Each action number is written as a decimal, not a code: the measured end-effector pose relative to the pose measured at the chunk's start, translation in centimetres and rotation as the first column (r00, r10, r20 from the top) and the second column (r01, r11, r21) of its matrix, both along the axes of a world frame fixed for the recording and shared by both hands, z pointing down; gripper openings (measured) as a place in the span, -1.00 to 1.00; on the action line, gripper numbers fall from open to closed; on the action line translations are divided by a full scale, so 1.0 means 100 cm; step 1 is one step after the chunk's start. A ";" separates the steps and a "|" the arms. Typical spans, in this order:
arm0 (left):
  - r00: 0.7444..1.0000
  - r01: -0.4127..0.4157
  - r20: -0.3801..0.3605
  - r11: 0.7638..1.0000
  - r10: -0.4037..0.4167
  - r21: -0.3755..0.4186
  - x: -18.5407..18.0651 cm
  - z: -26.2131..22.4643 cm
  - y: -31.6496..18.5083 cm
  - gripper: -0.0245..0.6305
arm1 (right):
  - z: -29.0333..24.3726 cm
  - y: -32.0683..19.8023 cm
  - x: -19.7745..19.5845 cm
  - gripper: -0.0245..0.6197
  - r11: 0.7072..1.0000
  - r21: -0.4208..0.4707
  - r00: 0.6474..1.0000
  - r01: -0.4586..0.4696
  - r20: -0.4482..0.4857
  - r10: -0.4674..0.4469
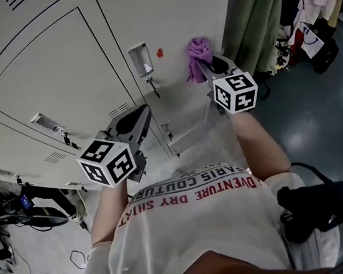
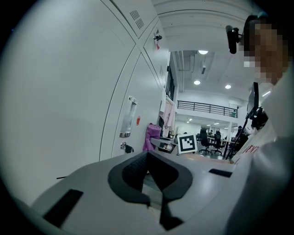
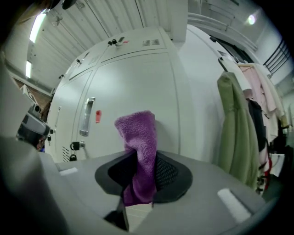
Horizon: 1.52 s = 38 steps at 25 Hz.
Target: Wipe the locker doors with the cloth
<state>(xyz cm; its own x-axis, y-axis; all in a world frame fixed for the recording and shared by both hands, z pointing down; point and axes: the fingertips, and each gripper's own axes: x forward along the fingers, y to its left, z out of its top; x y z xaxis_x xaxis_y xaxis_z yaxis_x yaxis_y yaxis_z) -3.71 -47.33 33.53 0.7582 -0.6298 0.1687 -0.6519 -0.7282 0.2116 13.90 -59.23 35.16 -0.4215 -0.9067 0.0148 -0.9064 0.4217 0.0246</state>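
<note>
Right gripper view: right gripper [image 3: 138, 170] jaws clamped on purple cloth [image 3: 136, 131], free end standing just ahead of them, near locker door [image 3: 133, 78]. Cloth looks soft, light and floppy, so a bunched mid-fold pinch seems adequate. Left gripper [image 2: 148, 161] jaws together, empty.

white T-shirt [image 1: 191, 237], upside-down print "COUTUR", "VENTURE DRY", rest unclear

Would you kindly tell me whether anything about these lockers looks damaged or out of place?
Nothing stands out: the locker doors look shut and undamaged, and the purple cloth sits clamped in the right gripper.
</note>
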 end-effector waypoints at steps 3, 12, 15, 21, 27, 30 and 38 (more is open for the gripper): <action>1.000 -0.009 0.007 1.000 0.009 -0.001 0.004 0.001 0.001 -0.93 | 0.008 -0.010 0.039 -0.65 0.996 -0.026 0.996 -0.087 0.016 0.087; 0.999 -0.005 0.033 1.000 0.006 -0.018 0.005 0.006 0.004 -0.93 | 0.014 -0.017 0.071 -0.65 0.988 -0.041 0.988 -0.151 -0.003 0.151; 0.999 -0.007 0.034 1.000 0.007 -0.014 0.005 0.005 0.008 -0.93 | 0.006 -0.004 0.058 -0.65 0.992 -0.031 0.993 -0.120 0.008 0.120; 0.999 0.046 0.021 0.999 -0.046 -0.016 -0.005 0.008 0.017 -0.93 | -0.035 0.054 -0.042 -0.65 0.986 0.056 0.987 0.155 0.026 -0.157; 0.997 0.081 0.012 0.996 -0.081 -0.022 -0.015 0.010 0.029 -0.93 | -0.024 0.101 -0.138 -0.65 0.923 0.039 0.923 0.383 -0.034 -0.382; 0.994 0.105 0.010 0.994 -0.105 -0.025 -0.023 0.014 0.031 -0.93 | -0.002 0.107 -0.163 -0.65 0.917 0.016 0.916 0.398 -0.071 -0.396; 0.991 0.134 0.015 0.990 -0.133 -0.039 -0.034 0.026 0.027 -0.93 | 0.058 0.080 -0.193 -0.65 0.932 -0.076 0.929 0.354 -0.087 -0.360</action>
<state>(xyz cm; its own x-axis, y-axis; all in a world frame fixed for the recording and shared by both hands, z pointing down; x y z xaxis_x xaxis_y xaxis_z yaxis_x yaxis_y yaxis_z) -7.07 -44.66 36.09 0.6654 -0.7180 0.2043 -0.7455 -0.6255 0.2301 -5.39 -51.24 40.96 -0.7107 -0.6932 0.1201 -0.6903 0.7200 0.0709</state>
